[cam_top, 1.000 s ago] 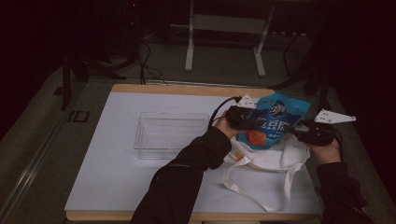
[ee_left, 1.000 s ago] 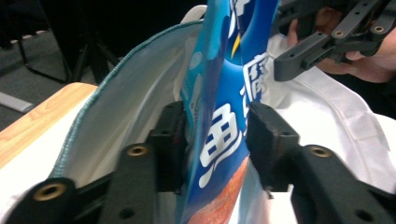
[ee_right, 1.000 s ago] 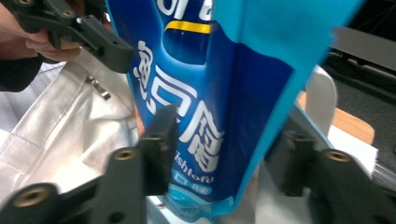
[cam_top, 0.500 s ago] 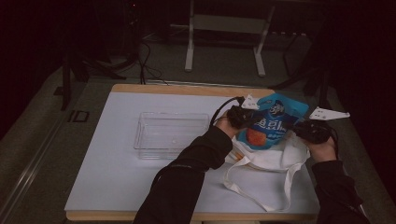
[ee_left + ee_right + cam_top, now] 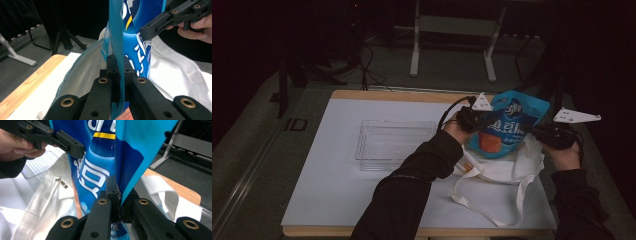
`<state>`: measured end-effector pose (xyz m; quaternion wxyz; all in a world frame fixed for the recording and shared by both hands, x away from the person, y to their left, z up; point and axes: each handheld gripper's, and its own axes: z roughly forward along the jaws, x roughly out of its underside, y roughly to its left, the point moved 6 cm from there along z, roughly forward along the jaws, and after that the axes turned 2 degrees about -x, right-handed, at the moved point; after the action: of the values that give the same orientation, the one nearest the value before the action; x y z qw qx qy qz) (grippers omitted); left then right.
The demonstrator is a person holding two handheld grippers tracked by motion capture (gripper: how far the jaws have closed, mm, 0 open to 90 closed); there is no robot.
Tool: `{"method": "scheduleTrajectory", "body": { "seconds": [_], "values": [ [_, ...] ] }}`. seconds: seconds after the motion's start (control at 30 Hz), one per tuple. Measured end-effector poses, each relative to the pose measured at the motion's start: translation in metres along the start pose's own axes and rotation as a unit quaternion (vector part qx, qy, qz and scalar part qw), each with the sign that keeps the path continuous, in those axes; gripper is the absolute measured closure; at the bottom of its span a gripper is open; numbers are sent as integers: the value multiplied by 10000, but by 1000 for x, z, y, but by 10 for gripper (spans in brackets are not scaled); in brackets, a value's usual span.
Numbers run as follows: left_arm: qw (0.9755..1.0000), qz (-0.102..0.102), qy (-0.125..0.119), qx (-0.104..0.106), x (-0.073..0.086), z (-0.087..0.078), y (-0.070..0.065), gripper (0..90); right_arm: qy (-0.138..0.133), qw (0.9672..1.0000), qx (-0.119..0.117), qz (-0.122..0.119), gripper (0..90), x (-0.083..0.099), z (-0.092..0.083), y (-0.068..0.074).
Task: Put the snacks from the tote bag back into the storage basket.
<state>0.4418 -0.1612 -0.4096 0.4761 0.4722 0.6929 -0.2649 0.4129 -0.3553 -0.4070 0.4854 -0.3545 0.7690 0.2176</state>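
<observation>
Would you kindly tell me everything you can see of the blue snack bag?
The blue snack bag is a glossy, foil-like pouch printed with white lettering, a yellow stripe and an orange picture patch near its bottom. It is held upright above the white tote bag, near the right end of the table, its lower part at the tote's mouth. The left gripper is clamped on one side edge and the right gripper on the other, both edges pinched flat between shut jaws.

- A dim lab or recording studio, not a home.
- One wood-edged table with a white top stands alone on grey carpet.
- Metal stand legs, a black tripod and loose cables sit on the floor behind it.
</observation>
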Motion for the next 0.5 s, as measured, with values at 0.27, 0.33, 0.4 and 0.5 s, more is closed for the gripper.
{"method": "scheduleTrajectory", "body": {
  "seconds": [0.27, 0.33, 0.4, 0.5],
  "values": [
    [9999, 34, -102, 17, -16, -19, -5, 899, -106, 9999, -69, -57, 885, -16, -10, 8],
    [9999, 50, -106, 35, -21, -25, -6, 899, -159, 9998, -113, -78, 886, -20, -13, 11],
    [9999, 96, -97, 33, -25, -30, -6, 899, -178, 9997, -143, -105, 889, -25, -15, 14],
    [9999, 100, -107, 23, -29, -39, -6, 899, -205, 9995, -172, -172, 890, -33, -17, 19]
  ]
}}
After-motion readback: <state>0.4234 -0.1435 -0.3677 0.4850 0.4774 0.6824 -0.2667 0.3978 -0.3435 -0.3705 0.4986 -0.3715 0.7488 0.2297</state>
